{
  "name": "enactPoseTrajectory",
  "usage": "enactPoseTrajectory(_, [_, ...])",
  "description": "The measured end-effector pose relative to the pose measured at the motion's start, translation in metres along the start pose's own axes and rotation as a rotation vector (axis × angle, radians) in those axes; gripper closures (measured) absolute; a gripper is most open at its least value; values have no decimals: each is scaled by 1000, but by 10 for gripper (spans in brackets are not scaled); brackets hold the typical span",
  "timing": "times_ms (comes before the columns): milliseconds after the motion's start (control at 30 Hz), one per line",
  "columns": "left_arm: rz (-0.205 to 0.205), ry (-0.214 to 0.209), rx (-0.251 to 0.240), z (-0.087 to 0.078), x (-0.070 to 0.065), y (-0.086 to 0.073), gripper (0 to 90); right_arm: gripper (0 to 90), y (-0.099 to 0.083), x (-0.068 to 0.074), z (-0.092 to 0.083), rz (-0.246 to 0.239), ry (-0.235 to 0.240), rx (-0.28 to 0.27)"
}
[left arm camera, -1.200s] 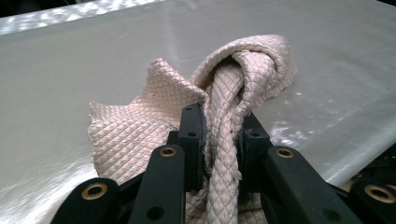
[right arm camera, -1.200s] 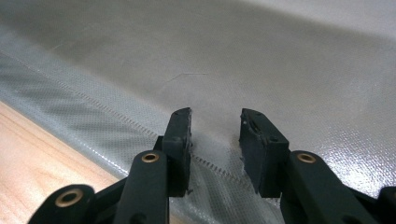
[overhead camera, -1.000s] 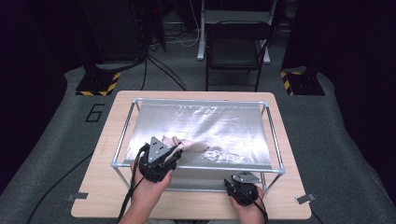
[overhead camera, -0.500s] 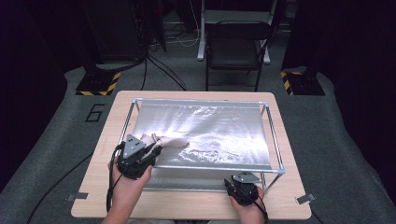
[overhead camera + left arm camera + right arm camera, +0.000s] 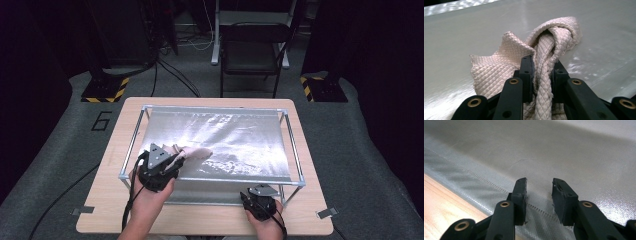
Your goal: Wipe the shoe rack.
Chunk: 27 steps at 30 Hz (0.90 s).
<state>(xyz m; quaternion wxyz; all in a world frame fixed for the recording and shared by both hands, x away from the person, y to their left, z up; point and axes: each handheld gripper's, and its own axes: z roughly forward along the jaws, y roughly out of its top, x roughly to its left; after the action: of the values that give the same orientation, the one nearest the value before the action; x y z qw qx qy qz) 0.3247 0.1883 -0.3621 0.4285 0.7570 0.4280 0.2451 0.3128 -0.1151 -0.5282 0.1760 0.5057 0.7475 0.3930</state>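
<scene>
Looking down from the high view, we see the left claw (image 5: 172,161) over the near left part of a silvery sheet (image 5: 235,137) stretched across a metal frame (image 5: 295,152) on the wooden counter (image 5: 310,220). From the left gripper view, we find this claw (image 5: 542,71) clamped on a bunched, cream-coloured quilted cloth (image 5: 544,47): its two black jaws pinch a twisted fold of the fabric between them, with only the thickness of that fold keeping them apart. Beyond the jaws the cloth loops over on itself, and a flatter corner spreads out to one side, resting on the sheet. In the high view the cloth (image 5: 197,152) trails from the claw toward the middle of the sheet.

At the near right edge of the frame we see the right claw (image 5: 260,192), well apart from the cloth. In the right gripper view its jaws (image 5: 539,190) stand partly apart with nothing between them, poised just over the stitched hem of the sheet, where the silvery material meets the bare wood of the counter. Whether the tips touch the sheet we cannot tell.
</scene>
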Motion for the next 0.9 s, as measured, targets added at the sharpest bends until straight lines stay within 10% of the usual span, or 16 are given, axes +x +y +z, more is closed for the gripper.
enactPoseTrajectory(900, [83, -104, 21, 30, -57, 20, 747, 648, 0, 1, 0, 2, 0, -1])
